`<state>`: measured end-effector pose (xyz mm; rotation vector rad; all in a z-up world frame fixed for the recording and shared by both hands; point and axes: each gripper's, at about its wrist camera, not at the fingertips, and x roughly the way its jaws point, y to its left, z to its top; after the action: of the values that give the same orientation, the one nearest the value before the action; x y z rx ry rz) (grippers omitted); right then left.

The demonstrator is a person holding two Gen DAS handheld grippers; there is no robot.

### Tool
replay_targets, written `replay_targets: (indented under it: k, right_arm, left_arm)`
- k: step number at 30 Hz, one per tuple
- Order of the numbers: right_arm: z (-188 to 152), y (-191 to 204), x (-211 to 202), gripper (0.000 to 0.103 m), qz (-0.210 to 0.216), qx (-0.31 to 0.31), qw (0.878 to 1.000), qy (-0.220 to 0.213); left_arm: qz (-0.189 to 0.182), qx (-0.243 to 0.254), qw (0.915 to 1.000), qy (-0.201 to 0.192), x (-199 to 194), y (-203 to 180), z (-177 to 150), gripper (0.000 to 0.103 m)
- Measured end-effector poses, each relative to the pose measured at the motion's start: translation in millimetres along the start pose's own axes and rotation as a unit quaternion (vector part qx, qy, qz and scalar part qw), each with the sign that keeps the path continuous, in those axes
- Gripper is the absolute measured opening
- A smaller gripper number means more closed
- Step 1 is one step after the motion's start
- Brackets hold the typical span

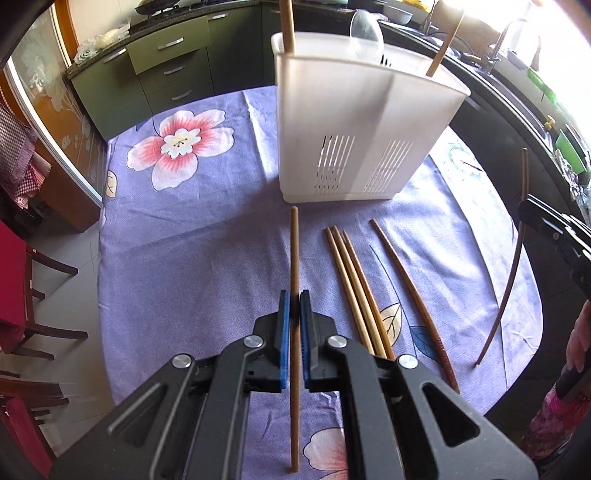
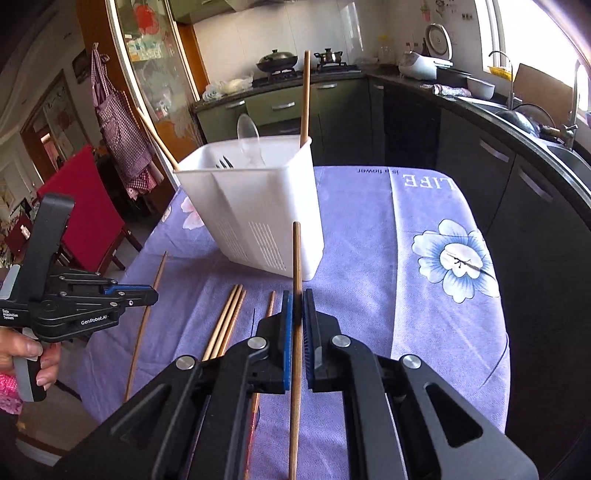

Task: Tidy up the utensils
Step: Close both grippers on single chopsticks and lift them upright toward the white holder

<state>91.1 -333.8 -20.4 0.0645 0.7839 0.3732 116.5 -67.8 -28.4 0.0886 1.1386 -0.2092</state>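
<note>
A white slotted utensil caddy (image 1: 354,122) stands on the purple flowered tablecloth (image 1: 192,240), also in the right wrist view (image 2: 255,199). It holds two chopsticks (image 1: 287,26), a clear spoon (image 1: 365,37) and a dark fork. My left gripper (image 1: 294,299) is shut on a brown chopstick (image 1: 294,251), held above the cloth in front of the caddy. My right gripper (image 2: 297,301) is shut on another brown chopstick (image 2: 296,258); it also shows at the right edge of the left wrist view (image 1: 532,214). Several loose chopsticks (image 1: 354,284) lie on the cloth.
A dark chopstick (image 1: 417,306) lies right of the loose bundle. Red chairs (image 2: 85,206) stand left of the table. Green kitchen cabinets (image 1: 155,74) and a dark counter with a sink (image 2: 546,133) ring the table. The left gripper shows at the left of the right wrist view (image 2: 147,293).
</note>
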Motion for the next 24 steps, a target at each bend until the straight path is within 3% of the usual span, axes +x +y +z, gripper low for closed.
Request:
replay_targets:
  k: [12, 24]
  right_arm:
    - [-10.4, 4.0, -48.0, 0.006, -0.005, 0.000, 0.999, -0.035]
    - [-0.8, 15.6, -63.8, 0.006, 0.009, -0.007, 0.998, -0.063]
  left_arm:
    - [0.005, 0.028, 0.9954, -0.091, -78.0, -2.4, -18.4, 0.005]
    - [-0.005, 0.038, 0.9936, -0.106, -93.3, -8.3, -24.6, 0.005]
